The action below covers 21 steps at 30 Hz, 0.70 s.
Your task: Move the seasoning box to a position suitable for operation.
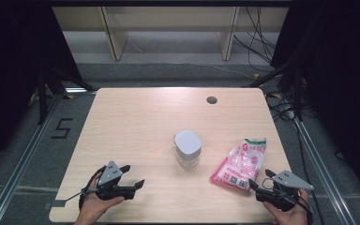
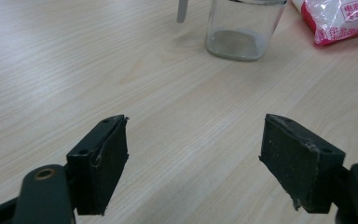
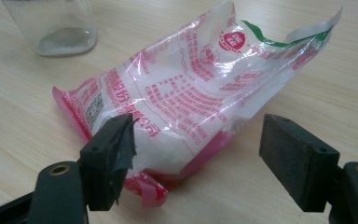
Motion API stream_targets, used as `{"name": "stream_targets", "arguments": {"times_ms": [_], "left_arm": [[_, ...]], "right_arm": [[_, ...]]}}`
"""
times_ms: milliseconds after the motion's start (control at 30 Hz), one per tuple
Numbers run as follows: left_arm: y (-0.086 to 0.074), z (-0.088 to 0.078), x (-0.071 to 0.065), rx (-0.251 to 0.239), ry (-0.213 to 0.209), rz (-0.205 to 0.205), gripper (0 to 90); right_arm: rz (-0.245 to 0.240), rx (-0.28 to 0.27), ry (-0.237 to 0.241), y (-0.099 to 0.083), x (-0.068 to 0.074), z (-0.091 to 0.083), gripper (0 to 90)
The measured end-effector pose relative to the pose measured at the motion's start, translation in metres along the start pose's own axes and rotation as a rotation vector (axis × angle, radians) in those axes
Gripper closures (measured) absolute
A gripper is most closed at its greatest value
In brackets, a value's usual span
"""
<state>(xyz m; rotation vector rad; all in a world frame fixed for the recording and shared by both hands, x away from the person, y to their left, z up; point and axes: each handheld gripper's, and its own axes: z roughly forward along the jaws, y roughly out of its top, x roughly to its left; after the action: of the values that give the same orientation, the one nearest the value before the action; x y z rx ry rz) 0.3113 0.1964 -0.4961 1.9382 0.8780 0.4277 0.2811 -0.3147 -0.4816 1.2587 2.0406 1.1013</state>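
Currently both pairs of jaws are held released: the right gripper is pointed at the pink bag lying on the worktop, the left gripper at the glass jar.

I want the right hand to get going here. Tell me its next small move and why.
Probably ease the right gripper forward so its open jaws straddle the near end of the pink-and-clear plastic bag, then close. The bag lies flat on the table just ahead of that gripper, its near corner beside one pad but not pinched. The lidded glass jar stands apart, out of the way.
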Motion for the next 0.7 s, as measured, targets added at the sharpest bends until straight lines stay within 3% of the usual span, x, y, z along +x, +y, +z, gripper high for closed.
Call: {"name": "stream_targets", "arguments": {"times_ms": [333, 367, 467, 500, 633, 700], "left_arm": [[0.0022, 0.0, 0.0005, -0.002, 0.012, 0.01, 22.8], [0.0033, 0.0004, 0.0008, -0.007, 0.008, 0.029, 22.9], [0.0038, 0.0008, -0.0005, -0.004, 0.018, 0.018, 23.1], [0.005, 0.0016, 0.0006, -0.009, 0.013, 0.035, 23.2], [0.0067, 0.003, 0.0003, -0.02, 0.012, 0.035, 23.4], [0.0095, 0.0034, -0.0015, -0.021, 0.018, 0.014, 23.4]], "right_arm": [[0.001, 0.002, -0.001, 0.0001, 0.0003, -0.0001, 27.6], [0.001, 0.001, -0.002, 0.0002, 0.0003, -0.0002, 27.6], [0.002, 0.002, -0.002, 0.0002, 0.0003, -0.0001, 27.6], [-0.002, 0.001, -0.002, 0.0002, 0.0, -0.0002, 27.6], [-0.002, -0.001, -0.003, 0.0002, -0.0001, -0.0002, 27.6], [0.005, -0.005, -0.002, 0.0004, 0.0003, -0.0002, 27.6]]}}
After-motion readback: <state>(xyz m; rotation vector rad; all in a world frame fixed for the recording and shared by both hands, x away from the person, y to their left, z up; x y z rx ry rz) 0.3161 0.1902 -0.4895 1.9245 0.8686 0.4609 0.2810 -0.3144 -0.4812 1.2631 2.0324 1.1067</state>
